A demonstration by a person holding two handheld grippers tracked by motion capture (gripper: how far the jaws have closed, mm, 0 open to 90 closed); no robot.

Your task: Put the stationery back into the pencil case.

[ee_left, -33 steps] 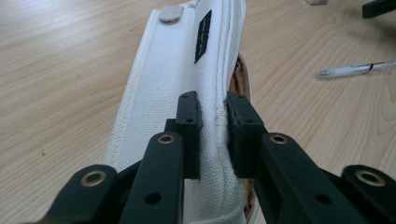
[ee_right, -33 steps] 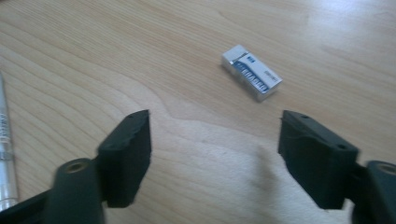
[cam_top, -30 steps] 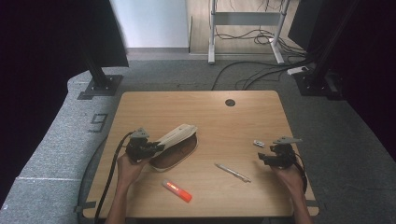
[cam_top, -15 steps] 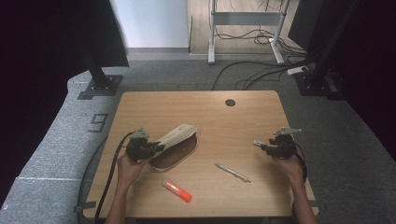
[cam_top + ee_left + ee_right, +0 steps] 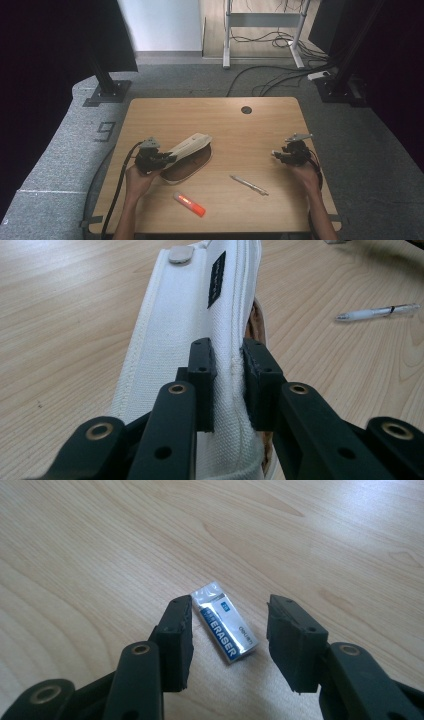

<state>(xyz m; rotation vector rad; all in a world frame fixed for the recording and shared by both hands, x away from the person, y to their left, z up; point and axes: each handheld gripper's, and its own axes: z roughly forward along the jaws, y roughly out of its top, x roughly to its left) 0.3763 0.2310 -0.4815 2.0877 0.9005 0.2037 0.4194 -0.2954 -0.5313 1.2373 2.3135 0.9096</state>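
On the wooden bench [image 5: 260,125], the left claw [image 5: 229,371] clamps the white pencil case's [image 5: 190,330] flap at centre frame, while the spread right claw [image 5: 229,630] should lower squarely around the eraser [image 5: 225,622] lying between its jaws before closing.

We note that the right tongs [image 5: 278,155] have moved forward and inward across the counter [image 5: 260,125] from their earlier place near its right edge. They now stand open over the eraser [image 5: 226,627], one jaw on either side of it.
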